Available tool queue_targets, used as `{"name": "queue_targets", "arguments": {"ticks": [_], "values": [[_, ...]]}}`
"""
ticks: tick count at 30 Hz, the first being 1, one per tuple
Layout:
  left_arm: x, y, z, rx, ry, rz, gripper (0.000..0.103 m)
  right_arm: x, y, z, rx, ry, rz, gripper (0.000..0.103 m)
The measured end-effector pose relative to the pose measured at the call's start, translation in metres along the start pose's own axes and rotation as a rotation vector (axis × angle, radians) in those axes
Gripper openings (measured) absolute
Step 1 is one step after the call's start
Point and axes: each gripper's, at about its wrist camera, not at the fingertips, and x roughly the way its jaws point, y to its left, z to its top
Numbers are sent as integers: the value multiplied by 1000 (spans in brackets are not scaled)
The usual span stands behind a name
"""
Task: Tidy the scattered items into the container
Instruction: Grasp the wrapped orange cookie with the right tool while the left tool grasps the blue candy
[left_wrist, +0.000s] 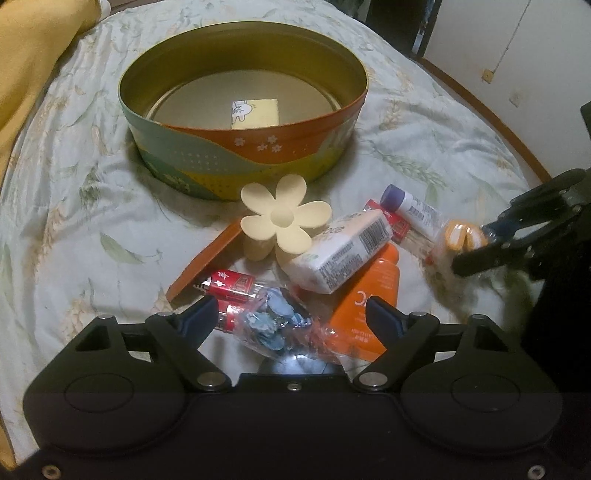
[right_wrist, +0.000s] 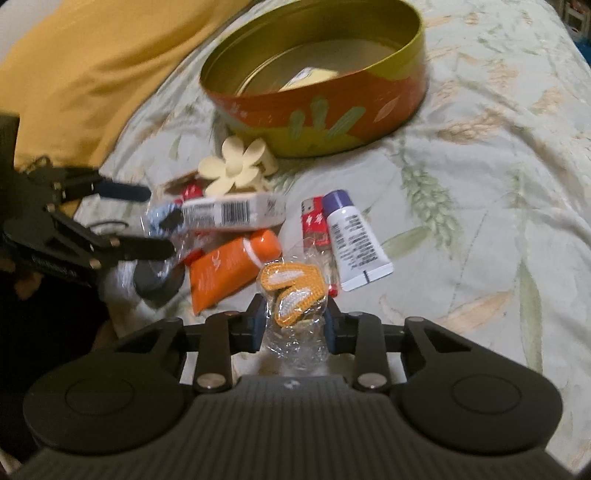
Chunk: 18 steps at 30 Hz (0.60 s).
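The tin (left_wrist: 243, 147) sits open on the bed (left_wrist: 74, 184), holding one yellow note pad (left_wrist: 255, 113); the scattered pile lies just in front of it. The right hand-held gripper (right_wrist: 293, 321) pinches a crinkly clear packet of orange crochet clips (right_wrist: 291, 288) by its film, which I judge could slip. The left hand-held gripper (left_wrist: 291, 314) stands open around a blue-trinket packet (left_wrist: 269, 317); closing might snag the batteries (left_wrist: 229, 288) beside it.
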Motion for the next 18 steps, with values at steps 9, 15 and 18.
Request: {"name": "queue_targets", "arguments": {"ticks": [9,15,18], "values": [[5,2,-2,-29,-4,-16,77,-23,-8,0,112,-59,-9,34],[8,5,-3,-44,-12,-19,56,-42,-4,-5,111,-74,-46,34],[7,10,-4,-73,-19,-22,41,-49,-5,-4,106,-76,-60,34]]}}
